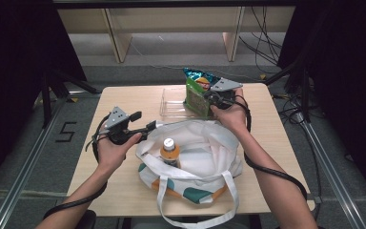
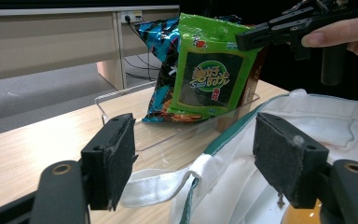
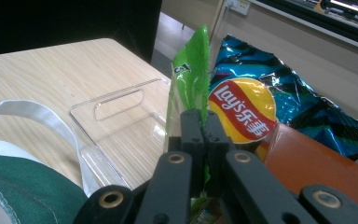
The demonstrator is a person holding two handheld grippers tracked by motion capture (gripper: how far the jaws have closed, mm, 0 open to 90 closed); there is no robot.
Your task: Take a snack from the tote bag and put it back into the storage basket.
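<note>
Nearest the camera, the white canvas tote bag (image 1: pixel 190 157) lies slumped on the desk (image 1: pixel 124 95), its rim spread by the left gripper (image 2: pixel 196 158), whose jaws stand apart. Beyond the bag, in the clear plastic bin (image 1: pixel 171 102), the crinkly green seaweed snack packet (image 2: pixel 212 70) is clamped at its top edge by the right gripper (image 3: pixel 204 135). A lift clear of the bin and a carry over the bag's mouth are judged next, beside the upright orange bottle (image 1: pixel 169 151) inside

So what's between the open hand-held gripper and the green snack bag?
In the left gripper view, the tote bag's white rim and the clear tray's wall lie between the left hand-held gripper and the green snack bag.
</note>
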